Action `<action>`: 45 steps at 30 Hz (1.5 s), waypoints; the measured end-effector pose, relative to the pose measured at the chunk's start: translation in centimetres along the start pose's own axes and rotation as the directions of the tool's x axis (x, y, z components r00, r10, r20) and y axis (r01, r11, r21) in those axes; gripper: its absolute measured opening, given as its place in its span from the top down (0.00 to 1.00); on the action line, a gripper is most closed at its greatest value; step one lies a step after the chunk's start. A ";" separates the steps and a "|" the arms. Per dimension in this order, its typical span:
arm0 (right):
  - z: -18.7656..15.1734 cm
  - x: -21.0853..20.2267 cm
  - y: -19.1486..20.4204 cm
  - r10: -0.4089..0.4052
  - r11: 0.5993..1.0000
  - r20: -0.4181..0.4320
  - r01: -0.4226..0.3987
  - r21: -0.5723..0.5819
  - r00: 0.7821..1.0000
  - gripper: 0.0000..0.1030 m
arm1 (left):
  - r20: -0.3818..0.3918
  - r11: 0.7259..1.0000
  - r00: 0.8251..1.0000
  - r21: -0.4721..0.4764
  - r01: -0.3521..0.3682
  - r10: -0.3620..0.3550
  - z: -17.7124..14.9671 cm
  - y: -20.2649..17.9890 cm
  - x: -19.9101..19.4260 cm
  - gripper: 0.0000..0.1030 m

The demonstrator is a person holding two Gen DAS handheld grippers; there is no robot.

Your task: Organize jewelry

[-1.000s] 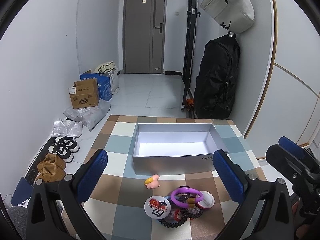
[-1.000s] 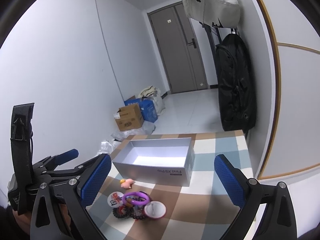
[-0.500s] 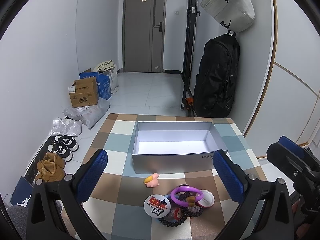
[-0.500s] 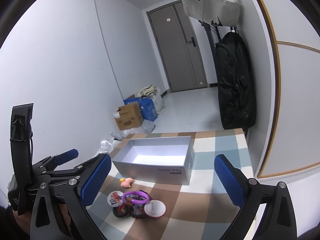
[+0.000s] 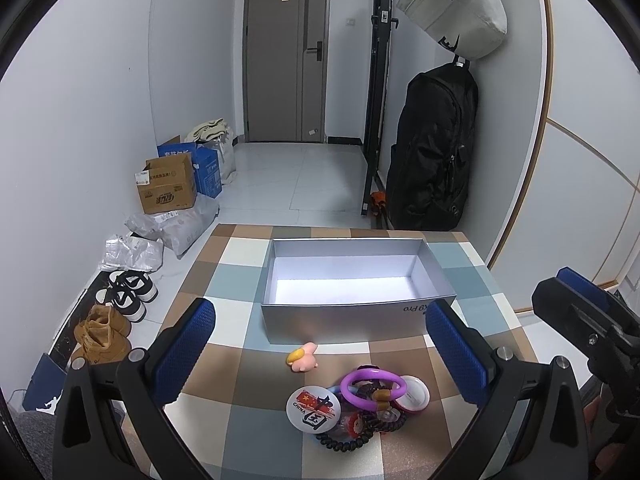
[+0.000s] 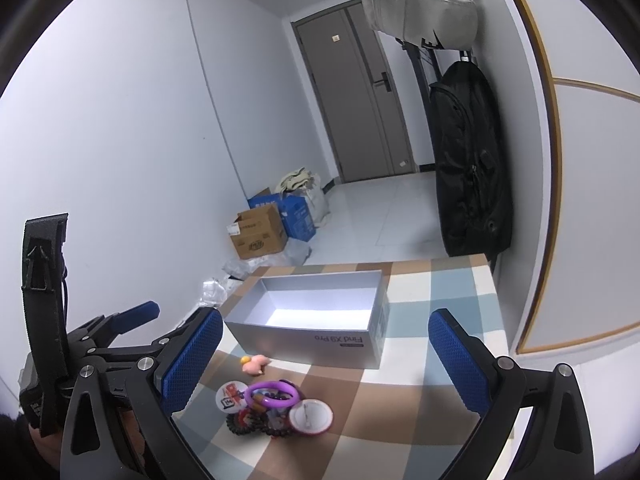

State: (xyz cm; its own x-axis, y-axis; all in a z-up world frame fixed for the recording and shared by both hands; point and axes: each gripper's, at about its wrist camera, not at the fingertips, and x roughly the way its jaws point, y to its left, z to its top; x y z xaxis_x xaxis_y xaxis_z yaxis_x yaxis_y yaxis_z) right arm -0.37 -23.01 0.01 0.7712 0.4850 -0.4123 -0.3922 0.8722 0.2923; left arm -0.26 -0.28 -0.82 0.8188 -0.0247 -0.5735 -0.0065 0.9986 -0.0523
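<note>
left claw (image 5: 320, 354): spread wide, nothing held
right claw (image 6: 325, 356): spread wide, nothing held
jewelry pile (image 5: 362, 404): heaped on worktop (image 5: 240, 432), near empty box (image 5: 352, 320)
risk: tangled pieces may be dragged out together if one is pinched

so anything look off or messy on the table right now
Nothing is spilled or damaged. The only untidy spot is the pile of hair ties and badges, tangled in a heap near the table's front edge, with the purple ring on top. The small pink figure lies apart from it. The grey box sits empty.
</note>
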 end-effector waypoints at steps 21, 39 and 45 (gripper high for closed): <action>-0.2 2.5 -0.2 0.024 0.998 -0.114 -0.019 0.052 0.993 0.00 | -0.165 0.994 0.981 -0.046 0.100 -0.106 -1.2 2.4 1.8 0.01; -0.3 5.6 -1.2 0.065 0.991 -0.216 -0.038 0.128 0.974 0.00 | -0.408 0.975 0.885 -0.118 0.190 -0.222 -4.0 3.9 4.3 0.38; -0.2 6.1 -1.4 0.094 0.986 -0.218 -0.059 0.158 0.971 0.00 | -0.392 0.968 0.886 -0.148 0.204 -0.247 -3.8 4.2 4.7 0.63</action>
State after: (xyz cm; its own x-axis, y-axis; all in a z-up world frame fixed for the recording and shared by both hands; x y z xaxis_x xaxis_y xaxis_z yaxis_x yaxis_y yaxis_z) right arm 4.78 -21.25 -3.06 0.6034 0.5666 -0.5612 -0.3531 0.8208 0.4491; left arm 1.36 3.63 -6.85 0.5025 -0.2866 -0.8157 0.0755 0.9544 -0.2888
